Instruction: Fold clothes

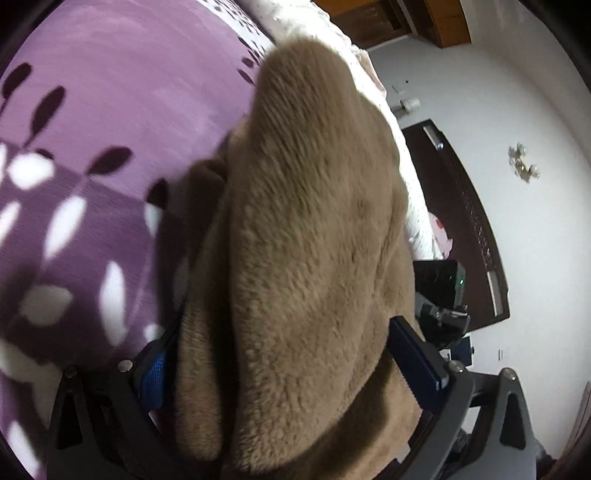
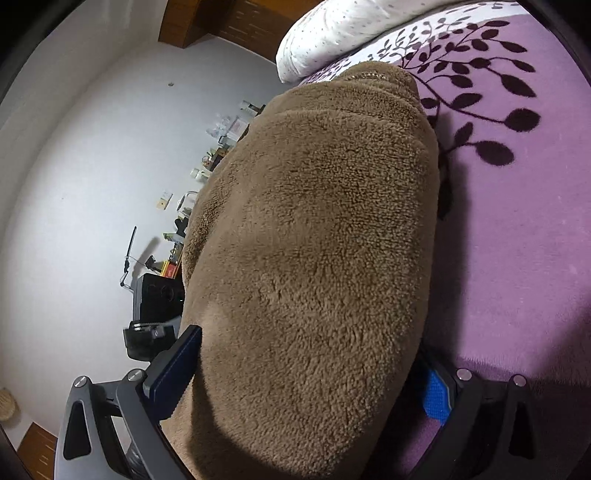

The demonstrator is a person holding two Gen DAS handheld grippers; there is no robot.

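The left gripper [image 1: 291, 365] is clamped on a thick bunch of brown fleece [image 1: 306, 229], its fingers pressed against both sides. The right gripper [image 2: 310, 373] grips the fleece [image 2: 314, 240] likewise. The fleece hangs lifted over the purple bedspread [image 2: 517, 240], seemingly clear of it. A white pillow [image 2: 332, 33] lies beyond the fleece.

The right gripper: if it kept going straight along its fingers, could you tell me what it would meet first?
The brown fleece garment itself: it already fills the gap in the right gripper and bulges ahead. Beyond it lies the purple bedspread, probably next, though depth is unclear.
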